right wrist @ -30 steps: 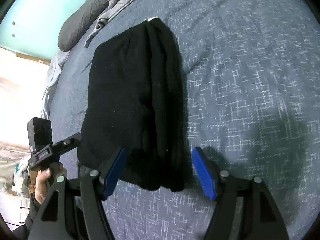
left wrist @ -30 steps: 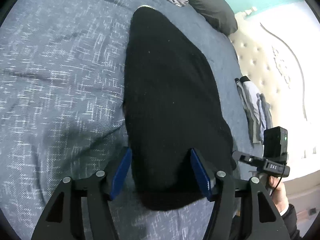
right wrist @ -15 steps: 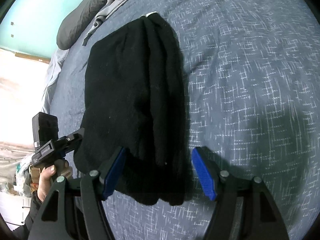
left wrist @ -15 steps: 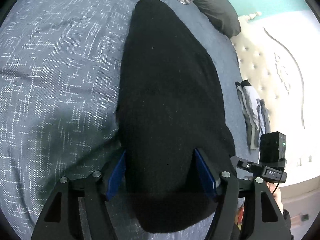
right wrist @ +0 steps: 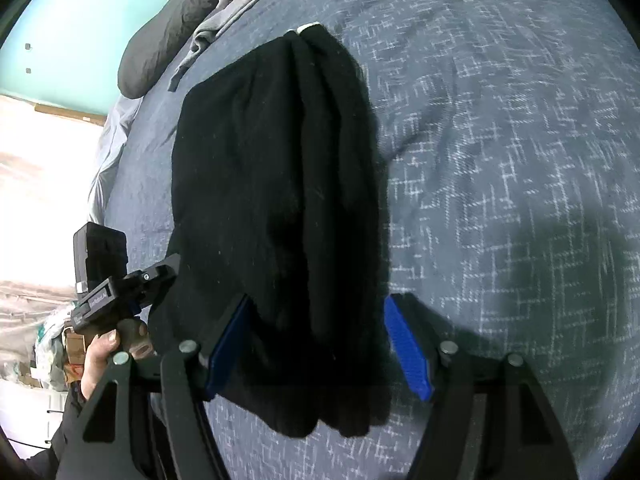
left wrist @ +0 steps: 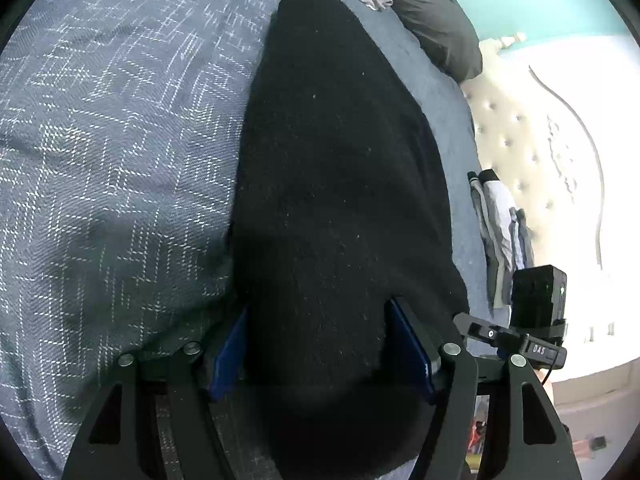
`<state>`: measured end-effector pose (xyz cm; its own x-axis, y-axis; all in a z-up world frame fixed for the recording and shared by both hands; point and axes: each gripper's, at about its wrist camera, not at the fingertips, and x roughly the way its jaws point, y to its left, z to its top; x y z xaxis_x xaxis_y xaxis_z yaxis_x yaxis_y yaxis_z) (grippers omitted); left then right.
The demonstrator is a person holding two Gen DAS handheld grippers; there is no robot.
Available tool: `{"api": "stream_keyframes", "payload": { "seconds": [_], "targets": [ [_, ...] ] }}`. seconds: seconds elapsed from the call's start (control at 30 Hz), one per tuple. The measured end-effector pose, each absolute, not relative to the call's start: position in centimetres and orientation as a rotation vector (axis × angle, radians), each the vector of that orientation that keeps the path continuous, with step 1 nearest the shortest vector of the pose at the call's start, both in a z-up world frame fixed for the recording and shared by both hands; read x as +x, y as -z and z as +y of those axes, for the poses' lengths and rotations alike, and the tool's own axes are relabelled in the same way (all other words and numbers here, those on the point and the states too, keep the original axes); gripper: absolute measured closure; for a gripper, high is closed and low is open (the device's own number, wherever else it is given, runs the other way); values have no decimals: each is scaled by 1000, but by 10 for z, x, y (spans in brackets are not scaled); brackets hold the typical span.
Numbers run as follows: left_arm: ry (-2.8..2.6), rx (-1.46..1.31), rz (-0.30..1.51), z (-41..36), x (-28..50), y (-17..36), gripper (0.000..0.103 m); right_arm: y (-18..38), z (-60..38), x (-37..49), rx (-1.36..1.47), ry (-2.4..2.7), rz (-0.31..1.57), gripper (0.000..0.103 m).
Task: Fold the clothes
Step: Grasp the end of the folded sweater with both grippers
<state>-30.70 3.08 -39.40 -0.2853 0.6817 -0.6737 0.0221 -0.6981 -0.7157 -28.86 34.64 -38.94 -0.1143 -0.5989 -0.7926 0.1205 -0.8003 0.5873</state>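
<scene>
Over the last second I've brought both grippers in low over the near end of the black garment, which lies as a long narrow strip on the blue bedspread. Left gripper and right gripper both gape wide, straddling the hem, gripping nothing. Probably lining up a lengthwise fold, though contact is hard to judge.
</scene>
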Motion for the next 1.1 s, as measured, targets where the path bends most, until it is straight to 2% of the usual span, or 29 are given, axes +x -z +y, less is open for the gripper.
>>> {"api": "stream_keyframes", "payload": {
  "seconds": [0.23,0.73,0.9,0.97,1.1],
  "targets": [
    [-2047,-1519,-856,32,-302,389,39,395,341,-296,1671,1939,-537,34],
    [-2044,-1511,-869,32,-304,398,38,407,330,-312,1660,1905,-531,32],
    [-2045,-1508,-871,33,-305,399,38,404,329,-310,1638,1913,-510,34],
    [-2054,-1507,-867,37,-308,396,39,404,330,-309,1632,1911,-517,38],
    [-2072,-1505,-858,45,-312,391,42,402,325,-308,1604,1910,-506,55]
  ]
}}
